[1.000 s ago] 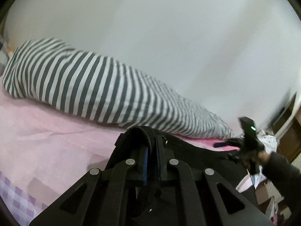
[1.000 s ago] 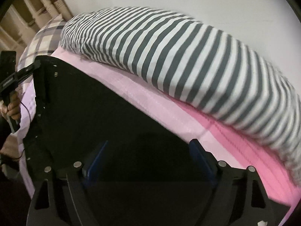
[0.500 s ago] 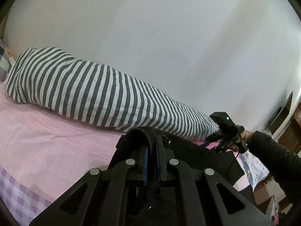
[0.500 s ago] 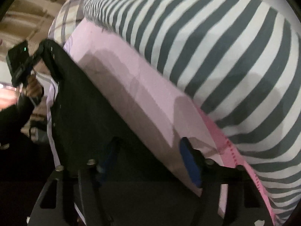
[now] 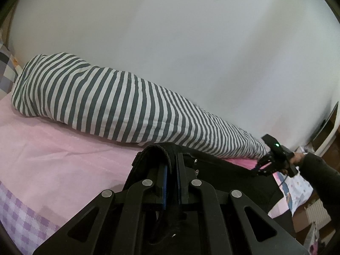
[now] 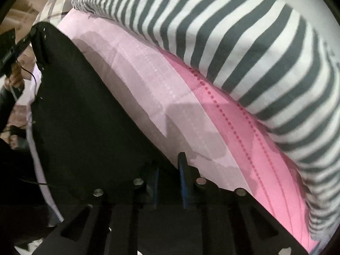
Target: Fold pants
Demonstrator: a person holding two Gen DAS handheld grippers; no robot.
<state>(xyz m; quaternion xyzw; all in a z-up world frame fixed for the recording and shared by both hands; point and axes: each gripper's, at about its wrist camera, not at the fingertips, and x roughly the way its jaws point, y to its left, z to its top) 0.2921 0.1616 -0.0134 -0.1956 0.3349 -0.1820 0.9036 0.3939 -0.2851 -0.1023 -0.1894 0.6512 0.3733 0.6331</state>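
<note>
Black pants [image 5: 223, 174] lie spread on a pink sheet [image 5: 63, 148]. My left gripper [image 5: 172, 170] is shut on their thick waistband [image 5: 157, 150], which folds over the fingertips. At the far right end, my right gripper [image 5: 258, 169] meets the pants' edge, held by a hand in a dark sleeve [image 5: 318, 176]. In the right wrist view the right gripper [image 6: 169, 170] points steeply down. Its jaws are closing, nearly together, with the edge of the black pants [image 6: 85, 116] between them. The left gripper [image 6: 31, 35] holds the opposite corner at upper left.
A long grey-and-white striped bolster [image 5: 106, 102] lies along the white wall behind the pants. A checked pillow [image 5: 5, 68] sits at the far left. A brighter pink band [image 6: 244, 148] runs beside the bolster. Furniture and clutter stand past the bed's right end.
The right gripper came down onto the pants' far edge, tipped downward, and its jaws went from wide apart to nearly together. The left gripper kept its hold and place.
</note>
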